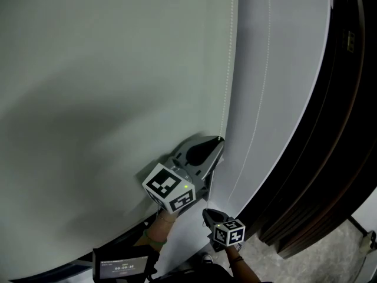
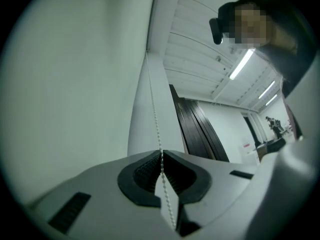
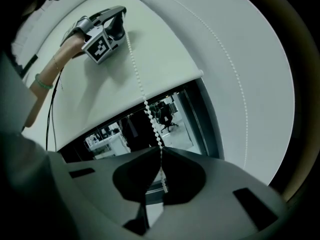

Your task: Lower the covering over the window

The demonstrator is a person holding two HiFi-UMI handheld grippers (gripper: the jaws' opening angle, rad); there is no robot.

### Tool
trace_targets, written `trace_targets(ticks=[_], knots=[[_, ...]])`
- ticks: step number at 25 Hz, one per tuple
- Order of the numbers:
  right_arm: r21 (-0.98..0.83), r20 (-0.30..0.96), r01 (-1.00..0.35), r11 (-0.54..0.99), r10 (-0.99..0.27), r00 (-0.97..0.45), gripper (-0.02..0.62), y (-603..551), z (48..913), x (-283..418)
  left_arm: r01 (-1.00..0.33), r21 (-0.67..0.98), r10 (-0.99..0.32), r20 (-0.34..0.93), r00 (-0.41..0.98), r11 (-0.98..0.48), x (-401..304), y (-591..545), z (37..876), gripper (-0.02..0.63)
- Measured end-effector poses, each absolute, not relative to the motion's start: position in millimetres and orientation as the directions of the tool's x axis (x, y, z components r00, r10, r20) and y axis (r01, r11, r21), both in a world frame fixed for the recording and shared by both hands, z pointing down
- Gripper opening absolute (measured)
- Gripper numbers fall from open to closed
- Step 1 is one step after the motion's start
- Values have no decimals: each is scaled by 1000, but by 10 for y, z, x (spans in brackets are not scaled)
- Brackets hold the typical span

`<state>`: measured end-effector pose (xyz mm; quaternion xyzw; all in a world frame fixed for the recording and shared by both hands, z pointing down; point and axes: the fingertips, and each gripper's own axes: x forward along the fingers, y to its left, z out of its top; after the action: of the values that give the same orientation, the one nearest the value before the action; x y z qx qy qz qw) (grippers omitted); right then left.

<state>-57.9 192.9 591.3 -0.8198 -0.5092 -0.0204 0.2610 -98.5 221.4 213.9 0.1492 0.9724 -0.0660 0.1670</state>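
Observation:
A pale roller blind (image 1: 106, 99) covers most of the window; its bottom edge (image 3: 125, 104) hangs above a strip of dark glass. A white bead chain (image 1: 228, 52) runs down the blind's right side. My left gripper (image 1: 219, 140) is shut on this strand, and the beads pass between its ribbed pads (image 2: 161, 156). Lower down, my right gripper (image 1: 207, 212) is shut on the same bead chain (image 3: 161, 151). The left gripper (image 3: 120, 24) shows higher up the chain in the right gripper view. A second strand (image 1: 262, 87) hangs free to the right.
Dark vertical panels (image 1: 336, 128) stand right of the white wall strip. A small screen device (image 1: 121, 267) sits at the bottom edge. Through the uncovered glass (image 3: 165, 114) I see an office with chairs. Ceiling lights (image 2: 242, 64) run overhead.

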Motion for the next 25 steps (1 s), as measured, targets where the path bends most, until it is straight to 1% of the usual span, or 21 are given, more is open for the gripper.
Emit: trace_targets(ticks=[3, 6, 9, 12, 14, 16, 19, 22, 25], knots=[[-409, 322, 849, -335, 817, 478, 17, 1883, 5964, -620, 312, -17, 286, -355, -890, 950, -916, 2191, 2154, 11], [-375, 392, 860, -346, 782, 485, 17, 1726, 6148, -633, 334, -27, 310, -307, -900, 942, -995, 2205, 2420, 9], [-399, 445, 855, -333, 745, 497, 17, 1532, 6387, -652, 344, 6, 333, -272, -903, 939, -1051, 2245, 2701, 8], [-379, 508, 875, -301, 722, 469, 17, 1424, 6551, -780, 359, 25, 353, -255, -900, 933, -1079, 2284, 2919, 8], [-350, 520, 888, -298, 727, 448, 17, 1432, 6532, -927, 369, 27, 364, -234, -901, 929, -1108, 2310, 3042, 9], [-363, 485, 887, -285, 755, 441, 18, 1491, 6352, -1074, 377, 37, 376, -197, -905, 926, -1129, 2341, 3208, 9], [-396, 370, 878, -267, 829, 419, 18, 1632, 5868, -1259, 389, 70, 394, -103, -913, 919, -1099, 2373, 3659, 9], [-388, 236, 873, -295, 884, 403, 20, 1758, 5243, -1444, 410, 108, 408, 45, -912, 906, -1099, 2362, 4304, 9], [-350, 122, 864, -362, 897, 426, 40, 1827, 4614, -1500, 429, 166, 396, 198, -897, 888, -1046, 2261, 5007, 9]])
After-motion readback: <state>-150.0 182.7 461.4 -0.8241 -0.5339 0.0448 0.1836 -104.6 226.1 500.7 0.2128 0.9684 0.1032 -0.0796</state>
